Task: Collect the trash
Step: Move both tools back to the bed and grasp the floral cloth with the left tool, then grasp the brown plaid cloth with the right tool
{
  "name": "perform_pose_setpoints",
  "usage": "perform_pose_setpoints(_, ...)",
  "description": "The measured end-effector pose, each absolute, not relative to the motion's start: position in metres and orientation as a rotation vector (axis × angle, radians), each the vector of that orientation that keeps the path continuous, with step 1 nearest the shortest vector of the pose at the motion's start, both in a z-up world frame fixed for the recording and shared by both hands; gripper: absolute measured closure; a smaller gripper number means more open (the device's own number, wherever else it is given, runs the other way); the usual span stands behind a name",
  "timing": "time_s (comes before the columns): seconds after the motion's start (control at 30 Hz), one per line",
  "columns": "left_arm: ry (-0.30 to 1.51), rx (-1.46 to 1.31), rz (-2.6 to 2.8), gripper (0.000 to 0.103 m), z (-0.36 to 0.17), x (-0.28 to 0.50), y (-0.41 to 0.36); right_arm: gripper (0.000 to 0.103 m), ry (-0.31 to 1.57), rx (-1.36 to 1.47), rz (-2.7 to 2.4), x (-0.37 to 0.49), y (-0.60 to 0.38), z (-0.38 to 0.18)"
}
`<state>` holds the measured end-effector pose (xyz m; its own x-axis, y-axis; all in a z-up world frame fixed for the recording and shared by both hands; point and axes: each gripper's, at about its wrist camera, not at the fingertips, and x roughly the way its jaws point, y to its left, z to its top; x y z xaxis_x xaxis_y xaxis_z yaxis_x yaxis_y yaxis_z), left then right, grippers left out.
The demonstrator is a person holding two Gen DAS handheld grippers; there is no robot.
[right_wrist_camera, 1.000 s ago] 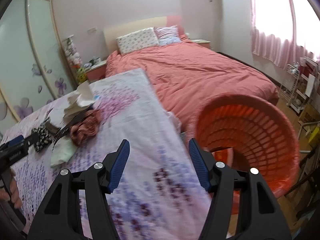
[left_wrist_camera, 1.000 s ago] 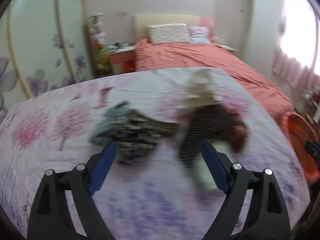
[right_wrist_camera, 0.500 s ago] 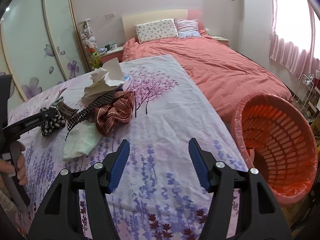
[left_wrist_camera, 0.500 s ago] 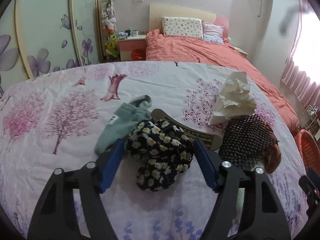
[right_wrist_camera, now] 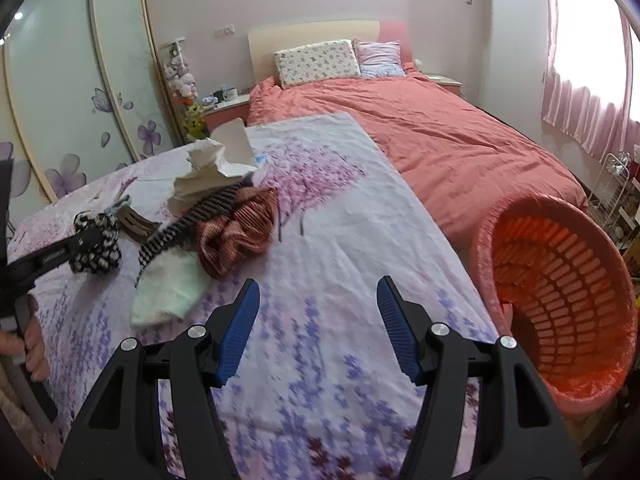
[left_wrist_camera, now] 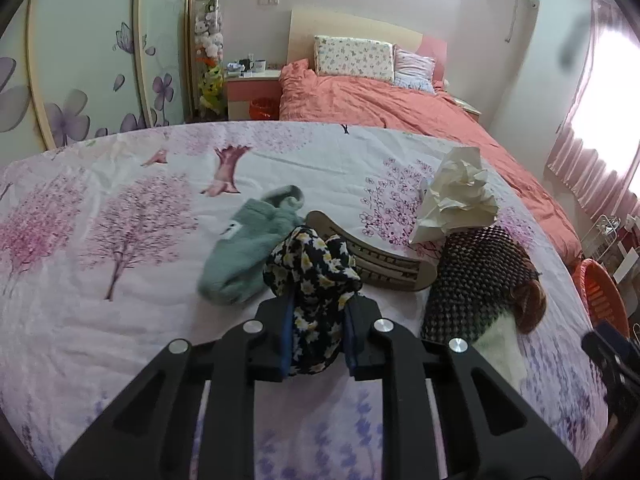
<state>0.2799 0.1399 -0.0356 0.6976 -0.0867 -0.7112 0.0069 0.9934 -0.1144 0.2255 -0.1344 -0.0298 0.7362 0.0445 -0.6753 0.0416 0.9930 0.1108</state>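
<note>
Left wrist view: left gripper (left_wrist_camera: 316, 330) clamped on black fabric scrunchie with white-yellow daisy print (left_wrist_camera: 314, 280), pinched between both blue pads, at front of clutter on floral-print bedspread (left_wrist_camera: 120, 280). Just beside it: mint-green fuzzy sock (left_wrist_camera: 248, 252) to left, tan curved slatted piece (left_wrist_camera: 376, 258) behind. Crumpled cream paper wad (left_wrist_camera: 456, 196) farther right, resting against black-white checked cloth (left_wrist_camera: 476, 276). Right wrist view: right gripper (right_wrist_camera: 318, 326) spread wide apart, holding nothing, above bedspread. Orange slatted plastic basket (right_wrist_camera: 560, 296) at right, off bed edge.
</note>
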Motion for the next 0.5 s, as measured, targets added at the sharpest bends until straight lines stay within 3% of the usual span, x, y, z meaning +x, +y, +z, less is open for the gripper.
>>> perform_pose_setpoints(0.33,0.762,-0.098,-0.074,0.083,-0.018,0.247,0.156,0.063,0.770,0.174,0.044,0.279,-0.107,-0.038)
perform_pose_setpoints(0.5,0.750,-0.099,-0.080,0.083,-0.014,0.241,0.160,0.063,0.831,0.248,0.068,0.301,-0.110,-0.051)
